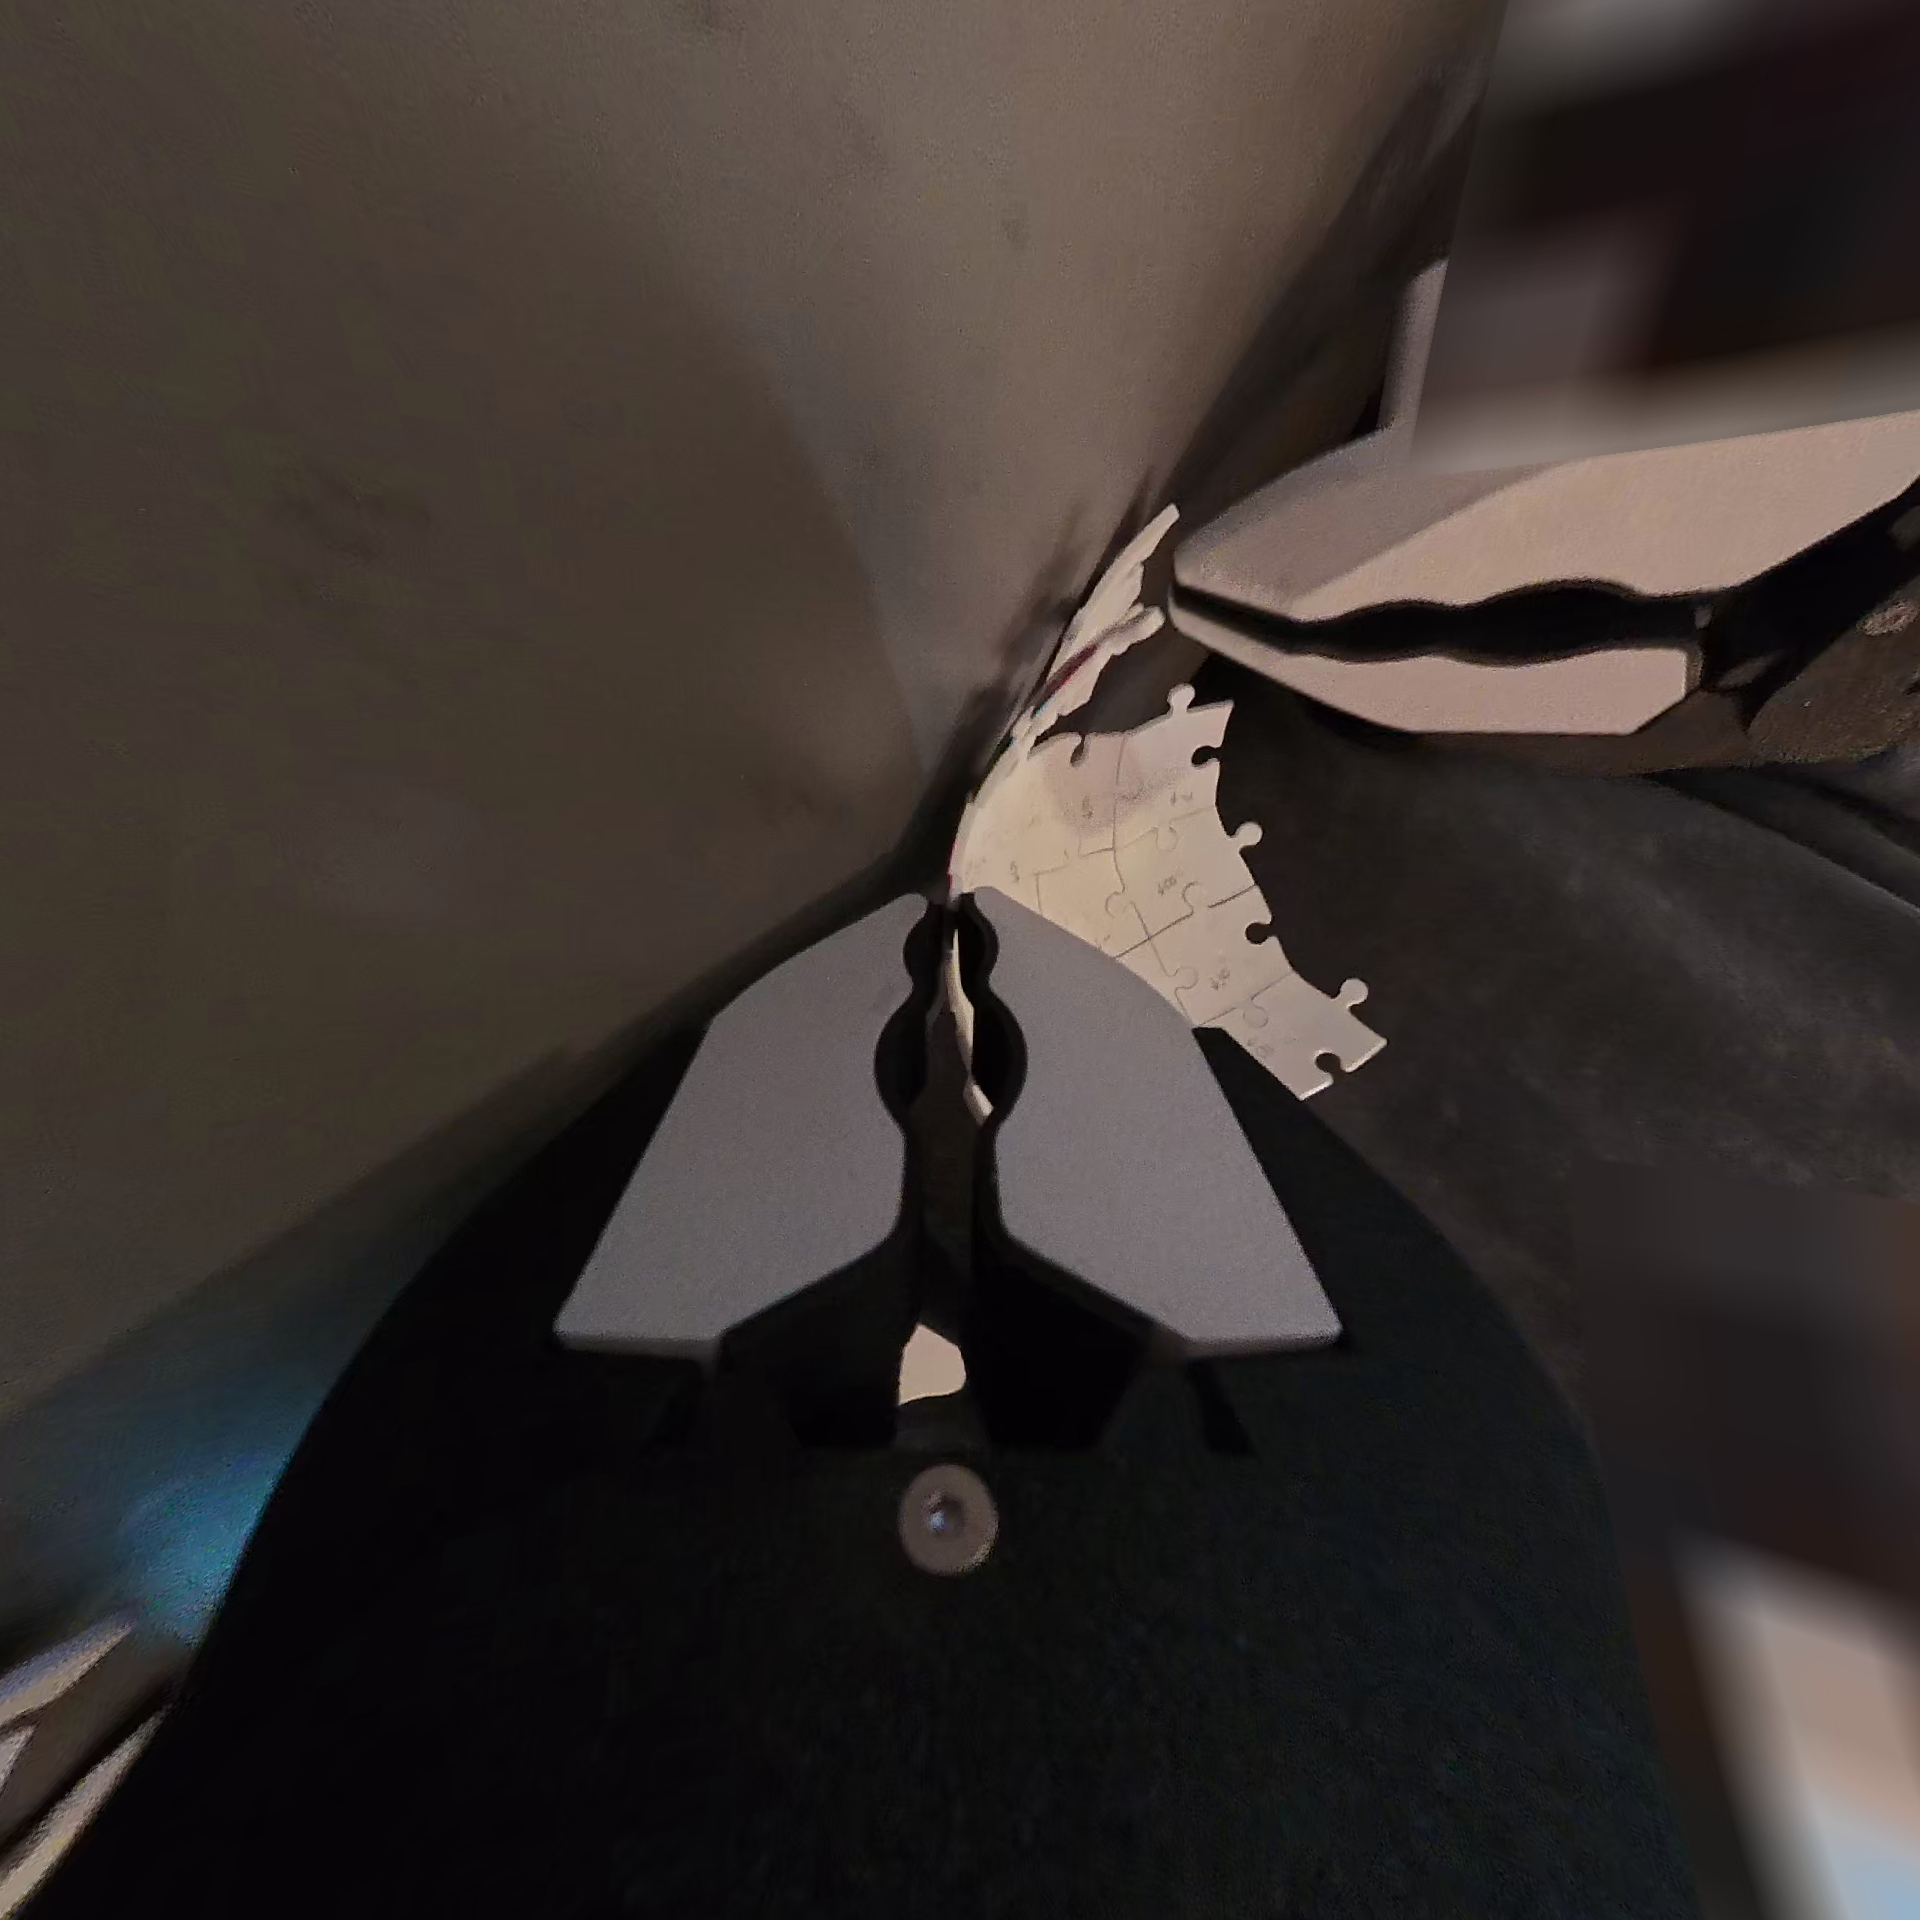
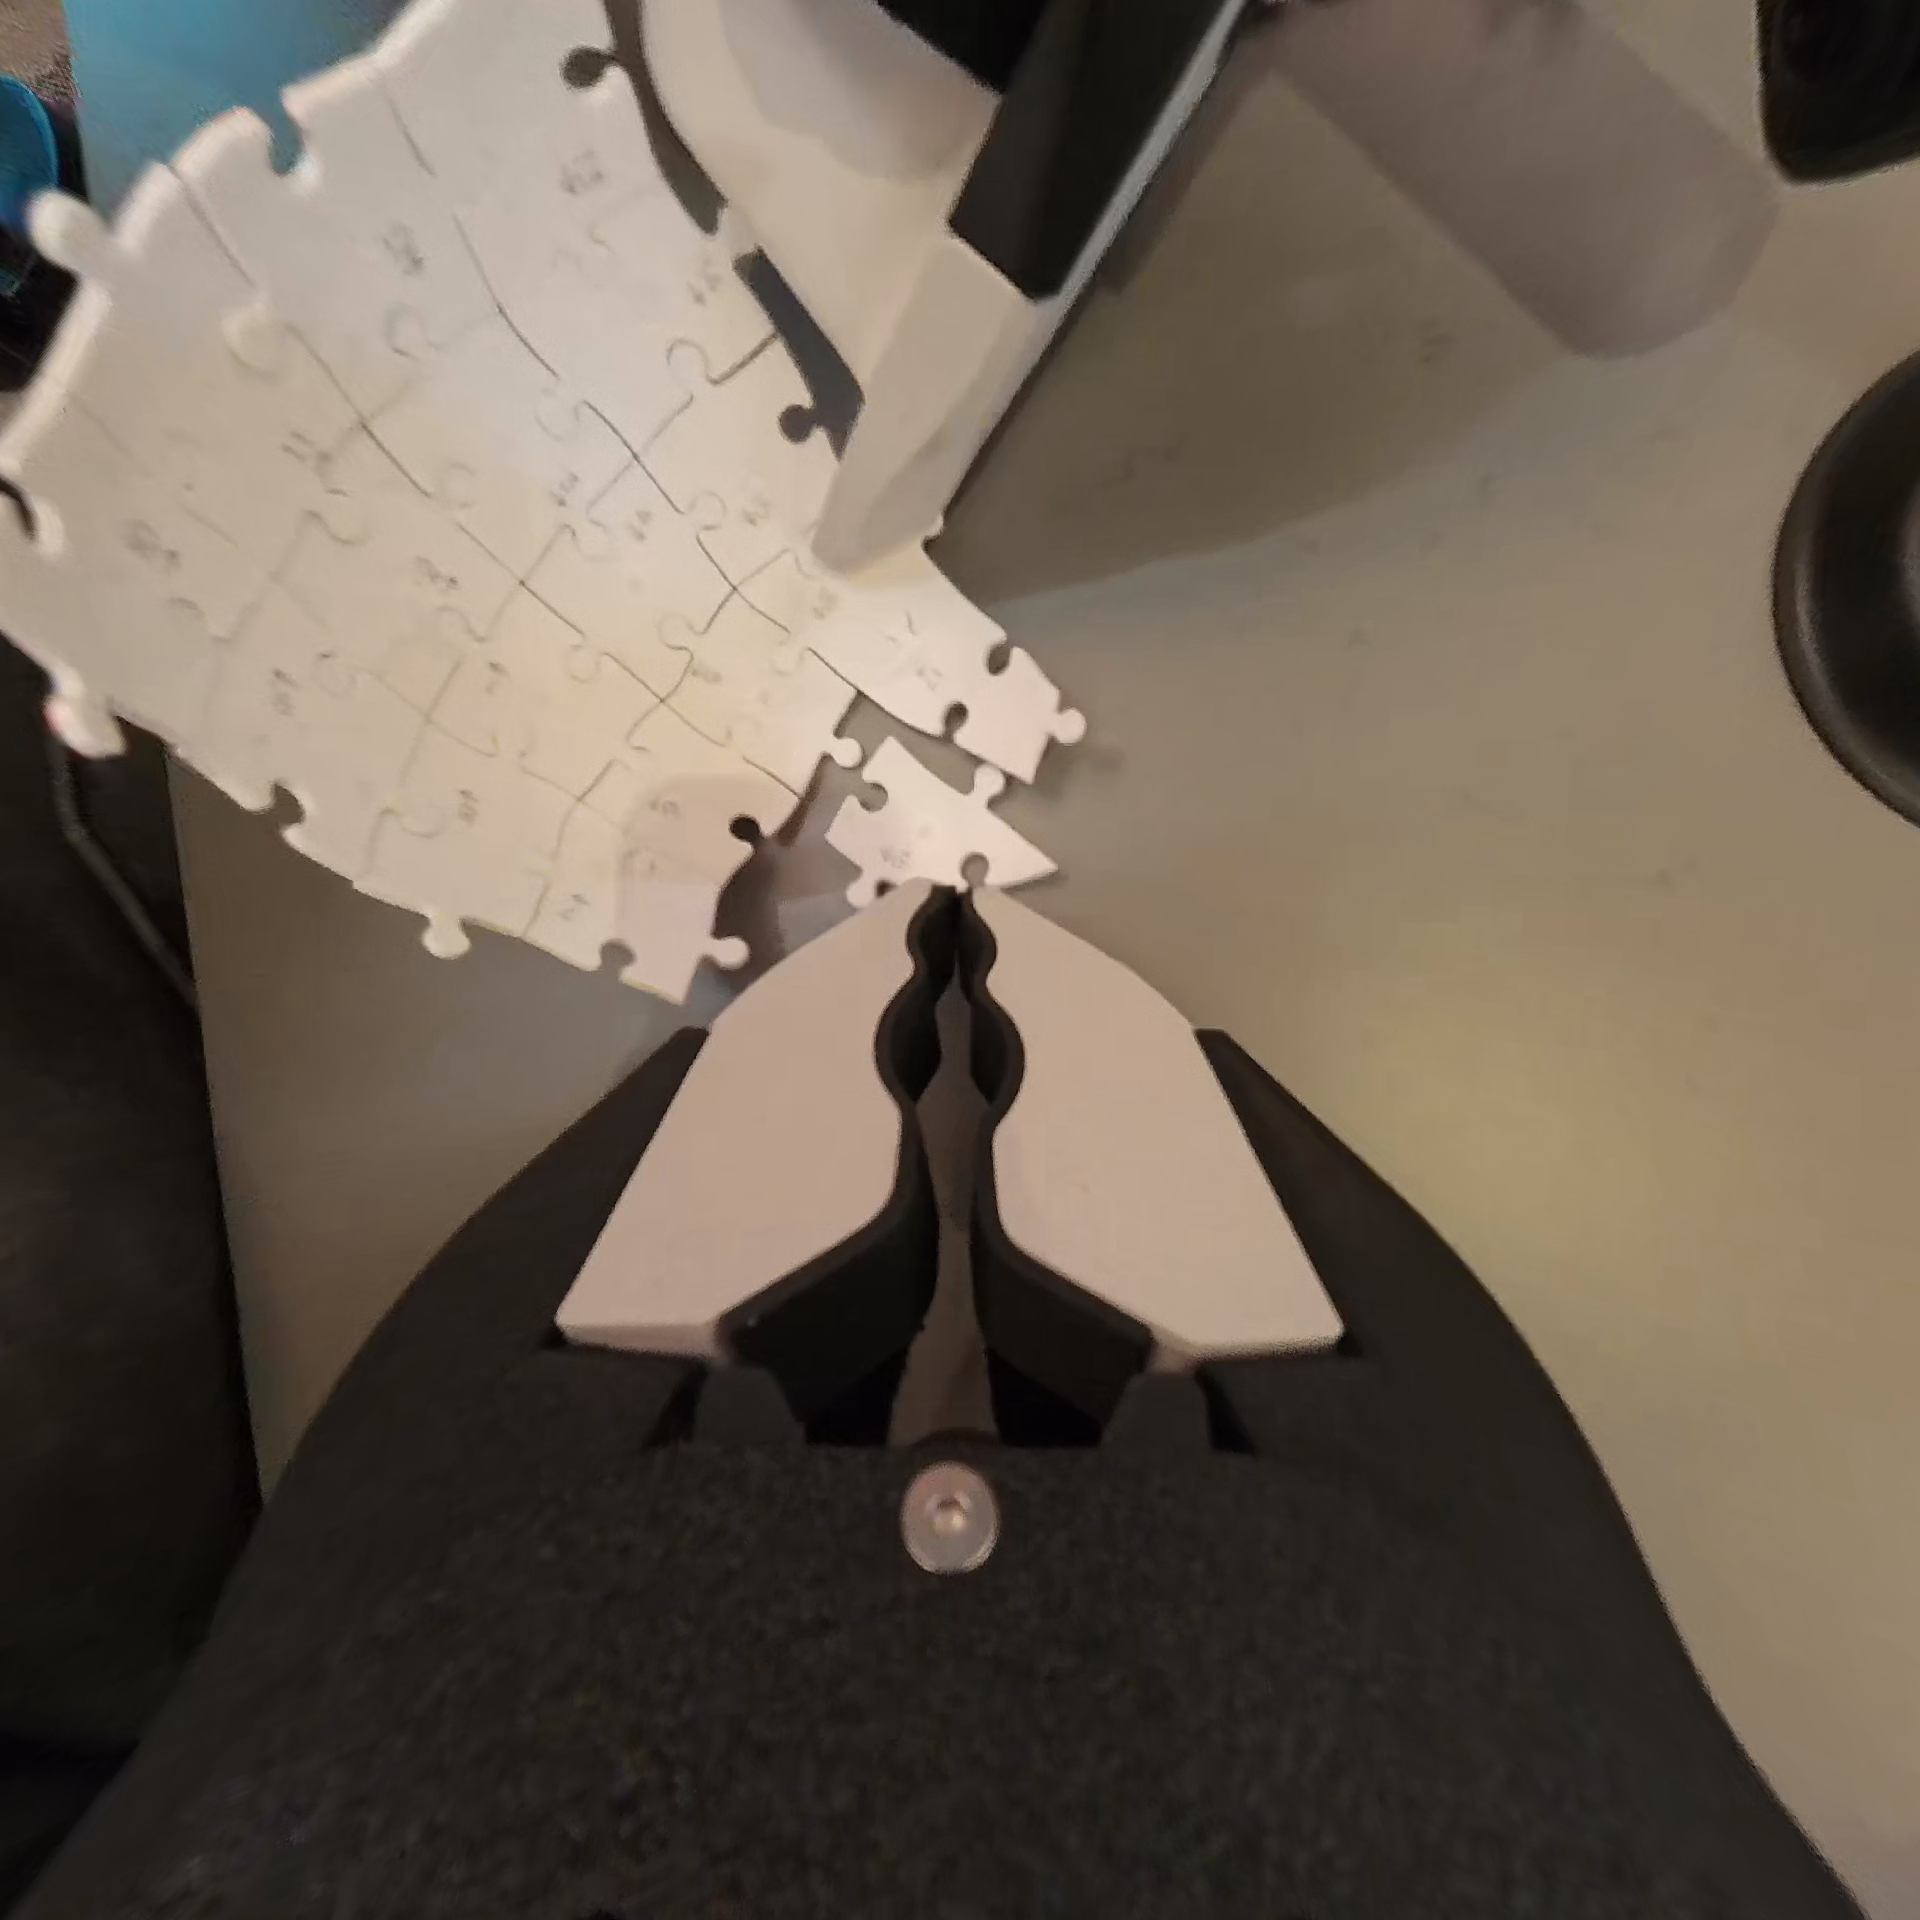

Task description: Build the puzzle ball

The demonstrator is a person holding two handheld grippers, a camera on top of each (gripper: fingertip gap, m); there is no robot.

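My right fingers (image 2: 956, 902) are pinched together on a loose piece (image 2: 925, 831), gripping its near edge. My left fingers (image 1: 954, 920) are clamped on the rim of the shell (image 2: 416, 520), the curved sheet of joined white pieces, held up above the table (image 2: 1403, 831). The loose piece sits just beside the shell's lower edge, close to a notched gap but not yet locked in. I judge the step to be fitting this piece. Next I need to line its tabs up with the sockets, then press it home without flexing the shell enough to pop neighbouring joints.
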